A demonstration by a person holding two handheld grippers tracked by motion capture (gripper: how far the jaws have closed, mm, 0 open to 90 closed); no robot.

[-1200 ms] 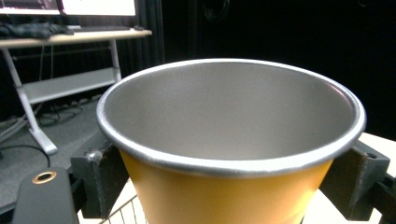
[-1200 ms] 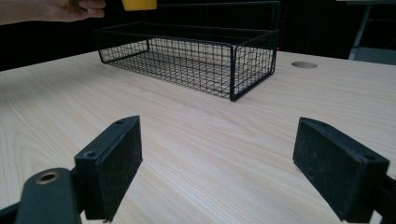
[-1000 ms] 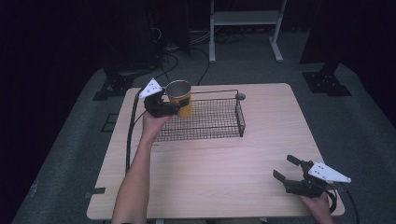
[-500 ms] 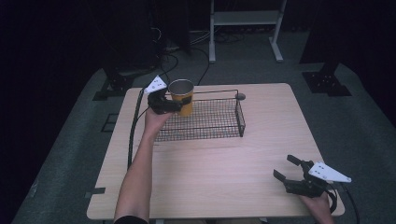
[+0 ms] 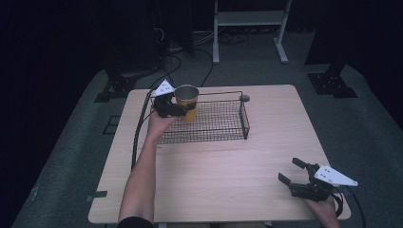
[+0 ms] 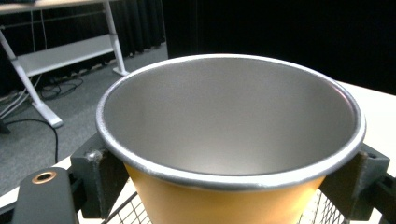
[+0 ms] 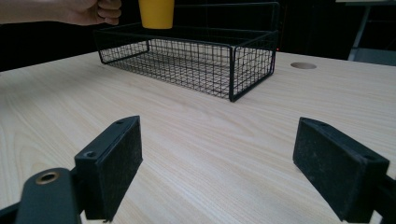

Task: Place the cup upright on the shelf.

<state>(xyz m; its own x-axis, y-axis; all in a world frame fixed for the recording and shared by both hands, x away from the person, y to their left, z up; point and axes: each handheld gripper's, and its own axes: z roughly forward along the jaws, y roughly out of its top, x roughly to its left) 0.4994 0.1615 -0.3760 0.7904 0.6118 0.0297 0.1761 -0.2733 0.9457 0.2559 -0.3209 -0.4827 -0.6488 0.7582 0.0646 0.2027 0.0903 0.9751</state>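
Wooden surface carries one black wire basket. One yellow metal cup, pinched in the left gripper jaws, hangs over the basket's left end. Right gripper: jaws spread, nothing between them.

Cup base cut off by bottom edge in left gripper view; cup body hides most of wire basket there. Left gripper jaw tips hidden behind cup wall. In right gripper view, cup rim cut off by top edge; hand cropped too. High view: right hand cut by bottom edge; cup bottom hidden behind left gripper.
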